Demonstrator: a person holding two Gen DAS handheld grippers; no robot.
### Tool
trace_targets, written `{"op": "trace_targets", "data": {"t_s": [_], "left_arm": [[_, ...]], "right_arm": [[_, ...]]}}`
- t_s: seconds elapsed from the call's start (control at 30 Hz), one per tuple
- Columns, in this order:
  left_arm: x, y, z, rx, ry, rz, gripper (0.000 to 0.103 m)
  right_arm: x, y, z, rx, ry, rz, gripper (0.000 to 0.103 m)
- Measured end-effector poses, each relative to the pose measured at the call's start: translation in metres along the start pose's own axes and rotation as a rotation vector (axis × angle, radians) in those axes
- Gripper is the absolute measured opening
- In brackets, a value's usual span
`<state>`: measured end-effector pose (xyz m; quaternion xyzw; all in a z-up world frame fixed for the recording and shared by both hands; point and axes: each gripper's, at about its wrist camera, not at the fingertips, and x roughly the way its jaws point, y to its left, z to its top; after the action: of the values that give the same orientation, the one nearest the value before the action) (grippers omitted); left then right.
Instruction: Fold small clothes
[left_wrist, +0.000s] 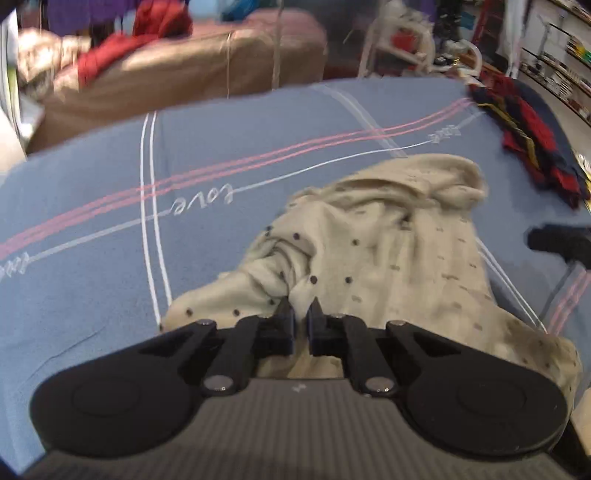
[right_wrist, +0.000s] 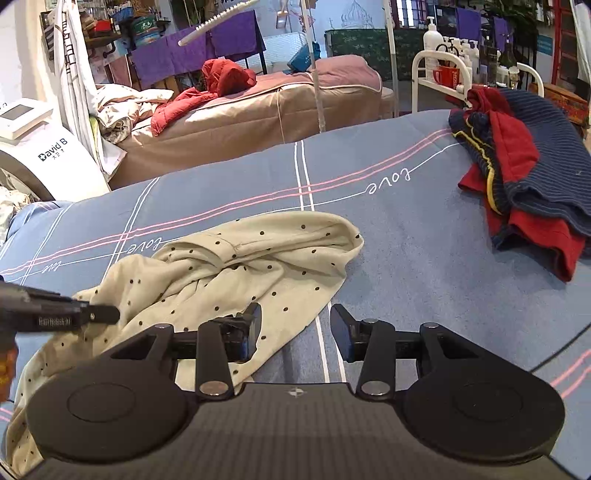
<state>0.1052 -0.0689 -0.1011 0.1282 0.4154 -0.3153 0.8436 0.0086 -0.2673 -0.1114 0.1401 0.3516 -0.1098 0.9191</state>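
A cream garment with dark dots (left_wrist: 373, 258) lies crumpled on the blue bed cover (left_wrist: 92, 240); it also shows in the right wrist view (right_wrist: 236, 266). My left gripper (left_wrist: 300, 308) is shut on a fold of the cream garment at its near edge. It shows from the side in the right wrist view (right_wrist: 99, 314), at the garment's left edge. My right gripper (right_wrist: 295, 328) is open, low over the garment's right hem, with its left finger over the cloth and its right finger over the bare cover. In the left wrist view the right gripper's tip (left_wrist: 554, 240) shows at the far right.
A pile of red and navy striped clothes (right_wrist: 524, 177) lies at the back right of the cover (right_wrist: 406, 258). Behind the bed stands a brown massage bed (right_wrist: 240, 114) with red clothing. A white machine (right_wrist: 40, 158) stands at left, a white trolley (right_wrist: 443, 77) at back.
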Motion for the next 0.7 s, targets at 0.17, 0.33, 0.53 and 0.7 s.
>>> {"op": "trace_targets", "data": {"t_s": [0.17, 0.33, 0.53, 0.7], "left_arm": [[-0.026, -0.068, -0.050, 0.098, 0.079, -0.137, 0.006], [-0.028, -0.080, -0.083, 0.153, 0.113, -0.119, 0.035], [-0.071, -0.019, -0.042, 0.016, -0.072, -0.007, 0.067], [-0.038, 0.032, -0.016, -0.050, 0.034, 0.066, 0.060]], "right_arm": [[-0.007, 0.002, -0.009, 0.017, 0.016, 0.049, 0.070], [0.006, 0.023, -0.011, 0.047, 0.057, 0.206, 0.086], [0.016, 0.039, -0.022, 0.066, 0.113, 0.228, 0.087], [0.009, 0.050, -0.020, 0.033, 0.085, 0.290, 0.092]]}}
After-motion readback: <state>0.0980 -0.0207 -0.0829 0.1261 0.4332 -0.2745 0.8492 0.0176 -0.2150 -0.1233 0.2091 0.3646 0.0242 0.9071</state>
